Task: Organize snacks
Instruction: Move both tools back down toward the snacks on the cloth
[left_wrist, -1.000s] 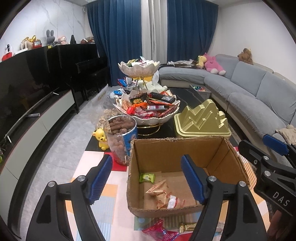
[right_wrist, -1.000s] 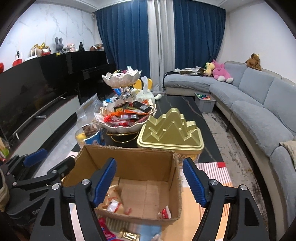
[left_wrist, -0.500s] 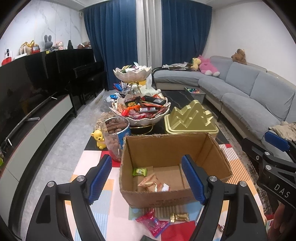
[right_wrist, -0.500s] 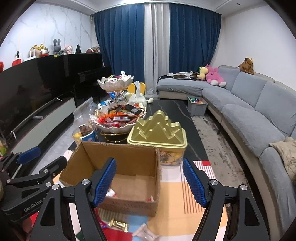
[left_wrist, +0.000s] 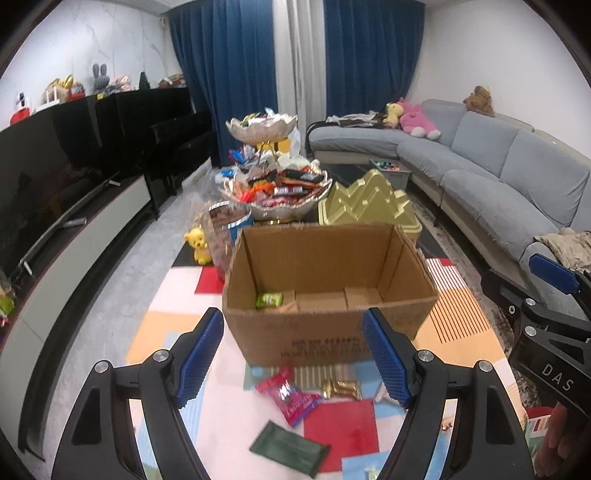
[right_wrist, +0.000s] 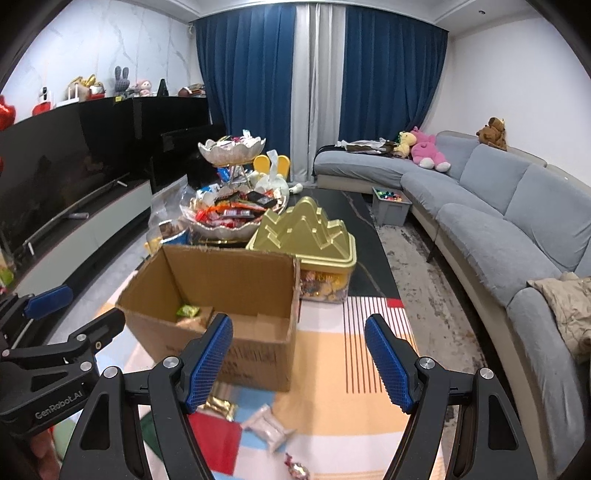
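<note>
An open cardboard box (left_wrist: 325, 332) stands on the colourful mat; a green snack packet (left_wrist: 269, 300) lies inside it. The box also shows in the right wrist view (right_wrist: 221, 343). Loose snacks lie on the mat in front of it: a pink packet (left_wrist: 291, 397), a gold wrapper (left_wrist: 341, 387) and a dark green packet (left_wrist: 290, 448). A white packet (right_wrist: 267, 430) lies in front of the box in the right wrist view. My left gripper (left_wrist: 291, 356) is open and empty, held before the box. My right gripper (right_wrist: 299, 362) is open and empty, right of the box.
Behind the box stand a two-tier bowl stand full of snacks (left_wrist: 277, 188), a gold mountain-shaped tin (left_wrist: 365, 203), a jar of brown snacks (left_wrist: 225, 229) and a yellow bear figure (left_wrist: 199, 243). A grey sofa (right_wrist: 517, 221) runs along the right; a TV cabinet (left_wrist: 74, 229) lies left.
Both grippers have pulled back and up from the box. The box looks farther away, and the loose snacks on the mat in front of it have come into view.
</note>
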